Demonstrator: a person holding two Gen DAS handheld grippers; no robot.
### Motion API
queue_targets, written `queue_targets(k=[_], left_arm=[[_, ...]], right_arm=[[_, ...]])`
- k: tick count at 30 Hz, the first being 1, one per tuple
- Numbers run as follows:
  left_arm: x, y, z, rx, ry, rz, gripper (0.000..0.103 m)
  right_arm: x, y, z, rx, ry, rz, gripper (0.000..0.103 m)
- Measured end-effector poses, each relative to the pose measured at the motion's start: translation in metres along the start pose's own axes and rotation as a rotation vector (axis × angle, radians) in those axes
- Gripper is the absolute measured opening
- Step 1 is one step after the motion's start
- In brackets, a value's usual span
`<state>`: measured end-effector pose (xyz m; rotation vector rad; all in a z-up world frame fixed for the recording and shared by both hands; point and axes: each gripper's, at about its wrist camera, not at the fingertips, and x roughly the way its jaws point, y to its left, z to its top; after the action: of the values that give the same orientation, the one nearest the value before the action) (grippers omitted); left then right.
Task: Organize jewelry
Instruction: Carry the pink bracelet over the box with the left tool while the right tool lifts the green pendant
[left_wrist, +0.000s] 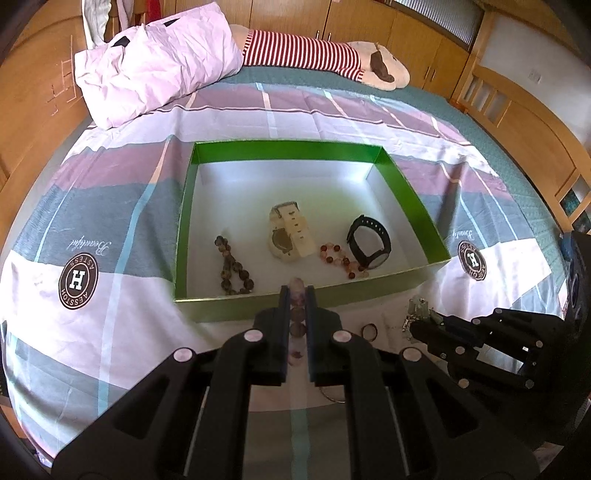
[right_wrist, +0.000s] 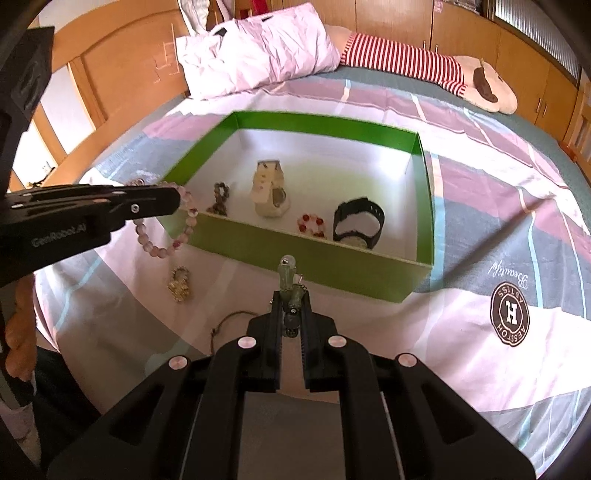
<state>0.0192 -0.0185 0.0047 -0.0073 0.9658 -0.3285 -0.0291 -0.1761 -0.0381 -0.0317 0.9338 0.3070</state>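
A green box (left_wrist: 410, 184) (right_wrist: 332, 258) sits on the bed. It holds a dark bead bracelet (left_wrist: 232, 267), a cream watch (left_wrist: 288, 234), a red bead bracelet (left_wrist: 341, 258) and a black watch (left_wrist: 369, 242). My left gripper (left_wrist: 297, 291) is shut on a pink bead bracelet (right_wrist: 166, 236), held just in front of the box's near wall. My right gripper (right_wrist: 291, 295) is shut on a green bead charm (right_wrist: 290, 284), also in front of the box, and shows at the right of the left wrist view (left_wrist: 421, 325).
A gold trinket (right_wrist: 180, 283) and a brown cord (right_wrist: 225, 325) lie on the bedspread (right_wrist: 480, 258) near the box. A small ring (left_wrist: 369, 331) lies by my right gripper. A pink pillow (left_wrist: 147, 62) and a striped plush (left_wrist: 314, 50) lie at the far end.
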Motion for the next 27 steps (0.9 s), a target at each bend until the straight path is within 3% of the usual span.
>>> queue_targets(k=[6, 27], left_arm=[[-0.009, 0.01, 0.007, -0.033, -0.035, -0.013, 0.008], [-0.022, 0.033, 0.032, -0.119, -0.109, -0.048, 0.008]], right_arm=[[-0.013, -0.002, 0.006, 0.021, -0.059, 0.024, 0.009], [-0.02, -0.008, 0.015, 0.053, -0.096, 0.001, 0.009]])
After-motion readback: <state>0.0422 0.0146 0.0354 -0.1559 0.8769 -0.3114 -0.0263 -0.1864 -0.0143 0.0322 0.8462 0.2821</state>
